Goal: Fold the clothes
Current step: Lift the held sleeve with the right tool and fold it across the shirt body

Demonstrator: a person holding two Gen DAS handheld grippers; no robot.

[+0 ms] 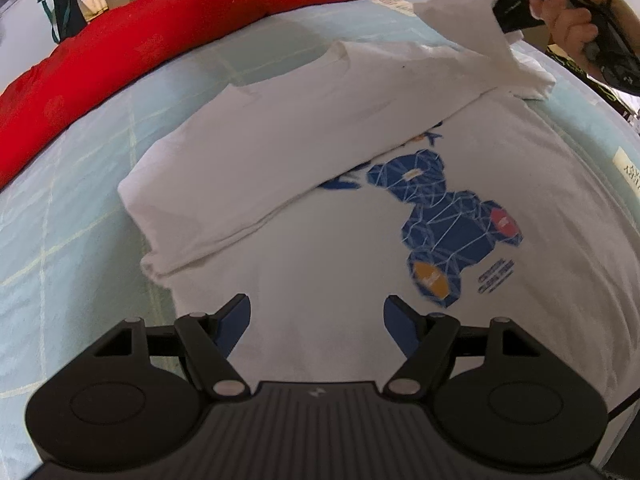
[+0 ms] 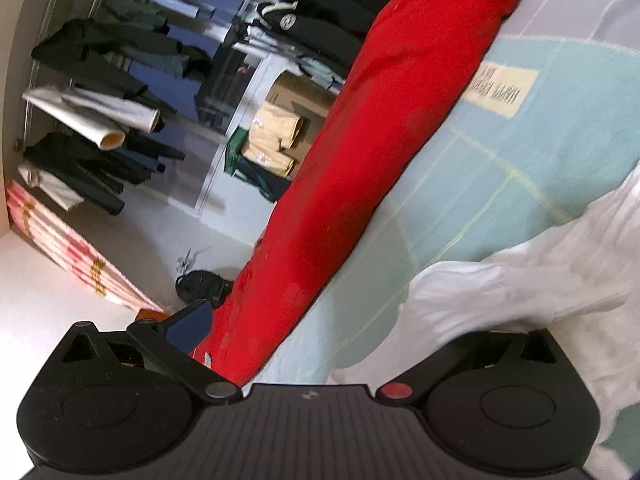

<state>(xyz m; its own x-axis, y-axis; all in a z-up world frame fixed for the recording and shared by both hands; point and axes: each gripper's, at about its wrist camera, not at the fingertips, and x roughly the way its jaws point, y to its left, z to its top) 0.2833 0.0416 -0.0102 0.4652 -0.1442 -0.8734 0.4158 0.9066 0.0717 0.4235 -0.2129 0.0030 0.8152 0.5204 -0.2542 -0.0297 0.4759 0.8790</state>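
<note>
Lying flat on a pale green checked bedspread [image 1: 80, 200] was a white cotton T-shirt with a blue geometric bear print [image 1: 328, 240], its left side already folded inward across the chest so that the fold edge ran diagonally beside the bear. One corner of the shirt, at the far right, was lifted off the bed and bunched against the right gripper [image 1: 516, 8], held in a person's hand [image 1: 568, 26]; from that gripper's own view one blue-padded finger [image 2: 190, 326] stood clear on the left while white cloth covered the other side, so whether it pinched the fabric could not be told. The left gripper [image 1: 316, 320] hovered over the shirt's near hem with its jaws spread wide and nothing between them. A long red bolster [image 1: 160, 32] lay along the bed's far edge, and beyond it dark garments hung on a clothes rack [image 2: 100, 80].
</note>
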